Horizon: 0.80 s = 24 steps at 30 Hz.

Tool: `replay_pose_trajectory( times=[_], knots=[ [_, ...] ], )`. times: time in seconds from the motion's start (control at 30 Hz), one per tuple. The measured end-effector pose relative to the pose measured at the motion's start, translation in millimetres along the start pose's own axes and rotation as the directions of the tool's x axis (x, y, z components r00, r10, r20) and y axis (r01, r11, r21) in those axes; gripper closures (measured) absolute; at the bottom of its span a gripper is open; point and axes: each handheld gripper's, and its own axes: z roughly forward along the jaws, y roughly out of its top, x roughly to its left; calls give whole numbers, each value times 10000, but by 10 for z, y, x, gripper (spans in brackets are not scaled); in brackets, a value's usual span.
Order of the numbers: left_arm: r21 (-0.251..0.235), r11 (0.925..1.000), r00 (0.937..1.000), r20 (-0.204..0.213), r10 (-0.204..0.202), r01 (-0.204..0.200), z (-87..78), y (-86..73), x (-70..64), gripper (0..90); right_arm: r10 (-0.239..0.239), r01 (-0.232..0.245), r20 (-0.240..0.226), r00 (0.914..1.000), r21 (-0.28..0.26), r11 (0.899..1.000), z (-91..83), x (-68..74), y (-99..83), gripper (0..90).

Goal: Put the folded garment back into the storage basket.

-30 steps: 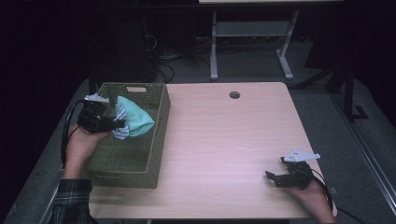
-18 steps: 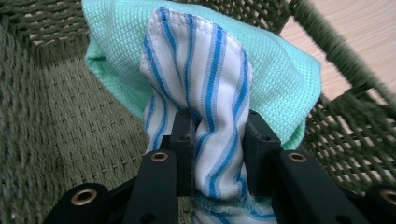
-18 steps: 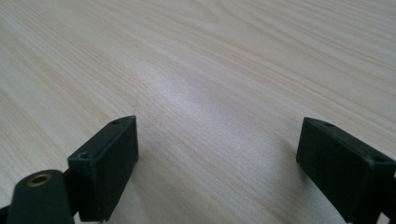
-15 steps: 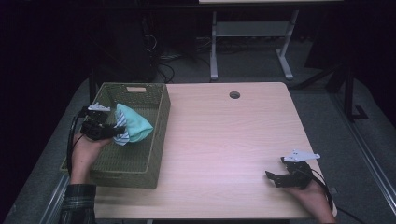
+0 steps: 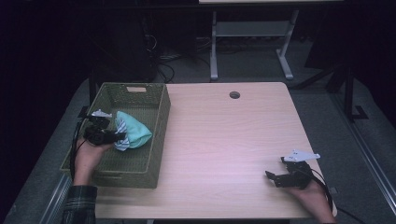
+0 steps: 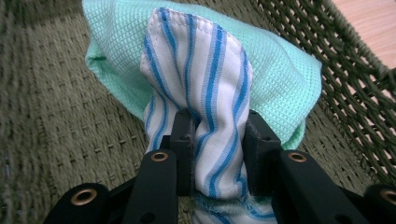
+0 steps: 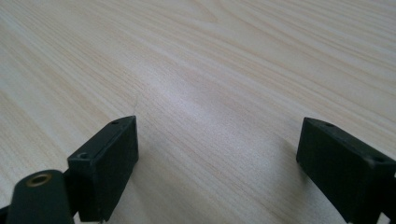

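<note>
Since a second ago the left tongs (image 5: 122, 136) have dropped lower into the green basket (image 5: 158, 122), still clamped on the striped cloth (image 6: 205, 93) with the mint cloth (image 5: 137, 131) bunched against it. Looks like the drop-off step, so next is just letting go. Right tongs (image 5: 274, 177) sit open and idle on the pale wood desk (image 5: 224, 140), near-right corner. Room behind is dark.

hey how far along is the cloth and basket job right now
Done: the left gripper has closed on the striped cloth, with the green cloth bunched against it. In hand: that bundle sits inside the woven basket, apparently not let go. Left: probably release or lift it; I can't tell which. The right gripper rests open on the table.
</note>
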Motion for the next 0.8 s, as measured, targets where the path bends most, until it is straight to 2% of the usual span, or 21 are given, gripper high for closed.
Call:
replay_pose_trajectory(
  times=[0.13, 0.3, 0.57, 0.7, 0.8],
  knots=[
    [481, 9988, 9999, -111, 0, 5, 96, -23, 3, 683, 4, -4, 8, 10000, 4, 10000, 1, 0, 1, 122],
    [851, 9963, 9998, -155, 95, -82, 144, -34, -5, 679, -15, 15, 1, 10000, 5, 10000, 2, 0, 1, 119],
    [1376, 9905, 10000, 73, -22, 12, 212, -40, 7, 660, -13, 13, 9, 10000, 7, 10000, 5, -1, 4, 119],
    [1709, 9852, 9999, 114, 123, -140, 247, -47, -3, 629, -17, 17, 7, 10000, 12, 10000, 5, -1, 4, 119],
    [1902, 9817, 9998, 220, 36, -77, 273, -50, 6, 572, -16, 16, 9, 10000, 11, 10000, 5, -1, 4, 119]
  ],
)
